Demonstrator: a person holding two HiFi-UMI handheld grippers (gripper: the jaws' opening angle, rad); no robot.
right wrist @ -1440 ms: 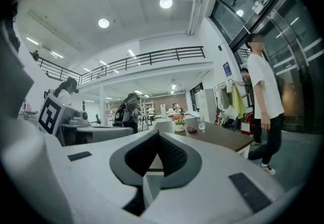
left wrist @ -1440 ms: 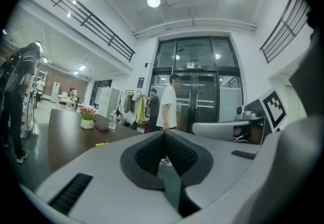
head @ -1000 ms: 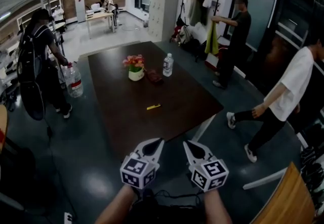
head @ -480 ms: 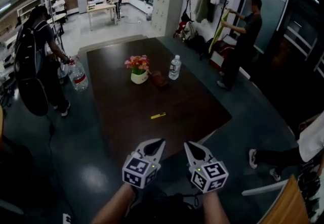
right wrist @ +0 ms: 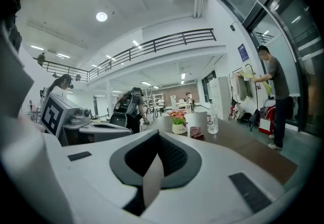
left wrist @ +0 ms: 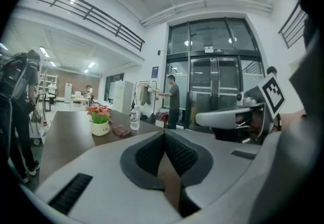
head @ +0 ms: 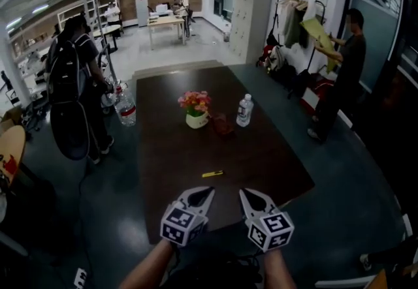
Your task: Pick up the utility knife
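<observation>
While both grippers hang side by side over the dark floor just short of the near edge of the long dark table [head: 274, 164], neither one has anything in it: the left gripper [head: 208, 194] has its jaws pressed together to a point, the black ribbed pads meeting with nothing between them in its own view, and the right gripper [head: 243, 194] likewise shows its pads closed on each other and empty. Each is carried on a bare forearm that enters from the bottom of the head view, and both point toward the table. The utility knife [head: 212, 174], a slim yellow bar, lies flat on the table top near that near edge, a little beyond the two tips and roughly in line with the gap between them, touched by neither. Farther along the table stand a white pot of pink and red flowers [head: 196, 112] and a clear water bottle [head: 245, 110], with a small reddish-brown thing [head: 223, 126] between them that may be a pouch, though it is too small to tell. A person with a black backpack [head: 70, 89] stands at the table's left side beside a large water jug [head: 125, 107], and another person [head: 345, 66] stands at the far right holding up a yellow-green cloth [head: 315, 28].
</observation>
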